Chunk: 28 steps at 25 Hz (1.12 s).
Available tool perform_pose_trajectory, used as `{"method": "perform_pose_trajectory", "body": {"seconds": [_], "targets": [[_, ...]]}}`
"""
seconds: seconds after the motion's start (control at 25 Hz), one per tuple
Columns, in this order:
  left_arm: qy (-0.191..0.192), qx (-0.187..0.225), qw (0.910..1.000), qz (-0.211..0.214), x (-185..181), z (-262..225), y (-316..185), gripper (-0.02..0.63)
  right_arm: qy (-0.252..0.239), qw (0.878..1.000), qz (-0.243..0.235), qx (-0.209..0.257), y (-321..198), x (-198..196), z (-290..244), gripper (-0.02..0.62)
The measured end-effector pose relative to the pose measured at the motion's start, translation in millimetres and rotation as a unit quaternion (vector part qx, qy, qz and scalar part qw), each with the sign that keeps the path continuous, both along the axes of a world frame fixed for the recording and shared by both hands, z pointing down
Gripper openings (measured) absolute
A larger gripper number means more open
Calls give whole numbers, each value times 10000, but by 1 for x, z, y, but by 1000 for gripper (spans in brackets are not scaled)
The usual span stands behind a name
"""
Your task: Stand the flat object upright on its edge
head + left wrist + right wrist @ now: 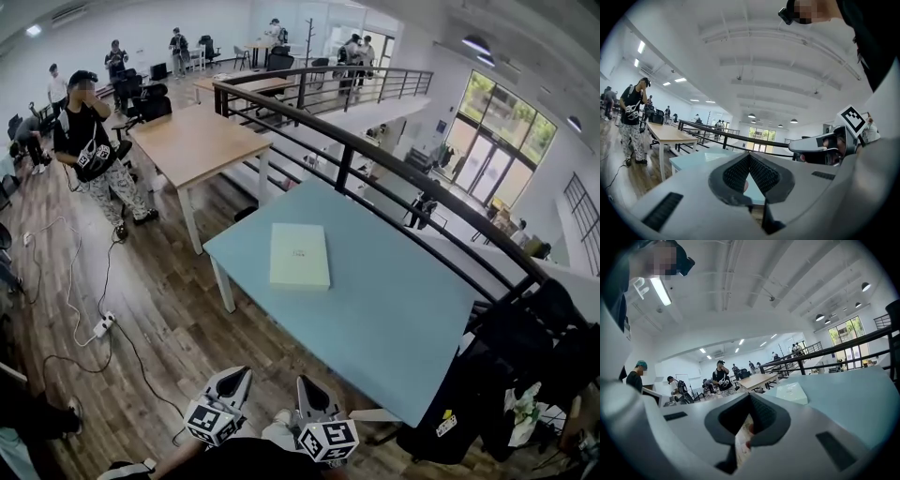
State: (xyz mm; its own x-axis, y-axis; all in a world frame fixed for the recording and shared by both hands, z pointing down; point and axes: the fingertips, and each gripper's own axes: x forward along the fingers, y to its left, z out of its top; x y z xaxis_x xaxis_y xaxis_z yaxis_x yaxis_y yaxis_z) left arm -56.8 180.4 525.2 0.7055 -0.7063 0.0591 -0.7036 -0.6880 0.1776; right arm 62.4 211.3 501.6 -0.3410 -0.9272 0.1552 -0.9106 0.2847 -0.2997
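Here, the flat box (300, 255) is found lying on its broad face on the pale blue surface (394, 323), well apart from the left hand-held gripper (234, 380) and the right hand-held gripper (311, 389), whose jaws are pressed together on nothing. They should be opened before one edge is approached.

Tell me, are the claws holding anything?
Nothing. The left claw and the right claw are both shut and empty. The box lies flat on the table, away from both.
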Motion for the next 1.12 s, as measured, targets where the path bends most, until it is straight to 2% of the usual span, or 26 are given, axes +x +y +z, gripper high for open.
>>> {"method": "perform_pose_trajectory", "body": {"seconds": [0.2,0.52,0.72,0.92,1.12], "targets": [[13,-4,9998,-184,10,3,-28,2,3,9998,-194,57,-31,10,1,8],[34,83,9992,-392,45,3,-53,2,12,9991,-413,117,-61,46,5,8],[-56,66,9986,-525,48,7,-58,2,-39,9984,-557,113,-70,52,8,8],[-98,48,9985,-531,49,9,-65,2,-71,9983,-566,148,-73,55,9,8],[-141,87,9993,-348,66,9,-77,2,-77,9992,-381,70,-82,72,15,8]]}}
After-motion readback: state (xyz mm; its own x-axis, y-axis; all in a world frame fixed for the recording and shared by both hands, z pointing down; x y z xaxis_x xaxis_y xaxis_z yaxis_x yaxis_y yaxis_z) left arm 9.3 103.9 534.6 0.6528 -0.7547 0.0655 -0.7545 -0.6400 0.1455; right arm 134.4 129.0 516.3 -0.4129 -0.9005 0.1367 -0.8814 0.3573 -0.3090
